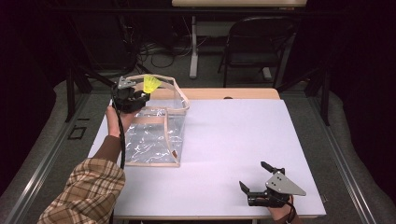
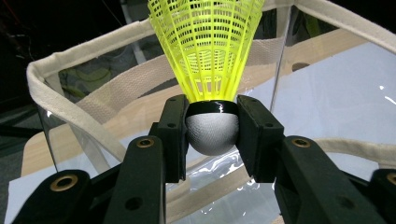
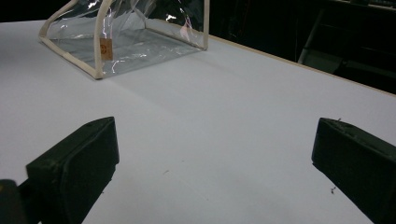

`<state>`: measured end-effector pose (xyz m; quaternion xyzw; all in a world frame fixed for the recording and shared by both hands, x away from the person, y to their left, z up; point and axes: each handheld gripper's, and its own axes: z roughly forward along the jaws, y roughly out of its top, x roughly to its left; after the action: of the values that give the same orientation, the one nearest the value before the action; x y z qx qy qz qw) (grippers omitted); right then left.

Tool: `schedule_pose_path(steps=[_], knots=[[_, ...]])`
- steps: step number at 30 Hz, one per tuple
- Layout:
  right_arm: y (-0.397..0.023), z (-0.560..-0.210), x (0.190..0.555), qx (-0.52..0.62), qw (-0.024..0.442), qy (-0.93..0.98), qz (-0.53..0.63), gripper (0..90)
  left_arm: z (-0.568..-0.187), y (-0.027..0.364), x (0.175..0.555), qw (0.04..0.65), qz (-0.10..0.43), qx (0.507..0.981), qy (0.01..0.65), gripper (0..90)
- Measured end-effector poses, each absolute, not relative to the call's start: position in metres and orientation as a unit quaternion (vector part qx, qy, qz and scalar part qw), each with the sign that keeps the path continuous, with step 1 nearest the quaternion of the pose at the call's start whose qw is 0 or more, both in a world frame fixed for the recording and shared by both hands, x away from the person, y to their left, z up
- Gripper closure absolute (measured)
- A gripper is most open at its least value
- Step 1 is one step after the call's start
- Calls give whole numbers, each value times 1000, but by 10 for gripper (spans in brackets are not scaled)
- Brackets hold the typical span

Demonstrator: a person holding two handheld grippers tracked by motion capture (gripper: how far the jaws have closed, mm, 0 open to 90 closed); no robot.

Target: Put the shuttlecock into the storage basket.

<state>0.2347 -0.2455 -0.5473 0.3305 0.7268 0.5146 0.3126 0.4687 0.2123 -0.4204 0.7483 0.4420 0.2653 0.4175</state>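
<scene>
At the left of the table (image 1: 224,140), the left gripper (image 1: 140,96) is held up over the open mouth of a clear plastic bag (image 1: 156,135) with cream cloth edging. Its jaws are clamped on the rounded grey base of a yellow shuttlecock (image 2: 205,51), whose netted skirt points away from the gripper and sits above the bag's rim (image 2: 70,107). The bag stands on the white tabletop at the left side. Well apart, at the near right edge, the right gripper (image 1: 254,179) rests low over bare table, its jaws spread wide with nothing between them
</scene>
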Motion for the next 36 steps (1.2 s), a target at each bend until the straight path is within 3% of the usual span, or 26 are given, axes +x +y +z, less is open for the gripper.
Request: schedule_pose_path(steps=[36], knots=[[-246, -547, 235, 331, 311, 727, 515, 1, -419, 210, 484, 376, 233, 781, 441, 647]])
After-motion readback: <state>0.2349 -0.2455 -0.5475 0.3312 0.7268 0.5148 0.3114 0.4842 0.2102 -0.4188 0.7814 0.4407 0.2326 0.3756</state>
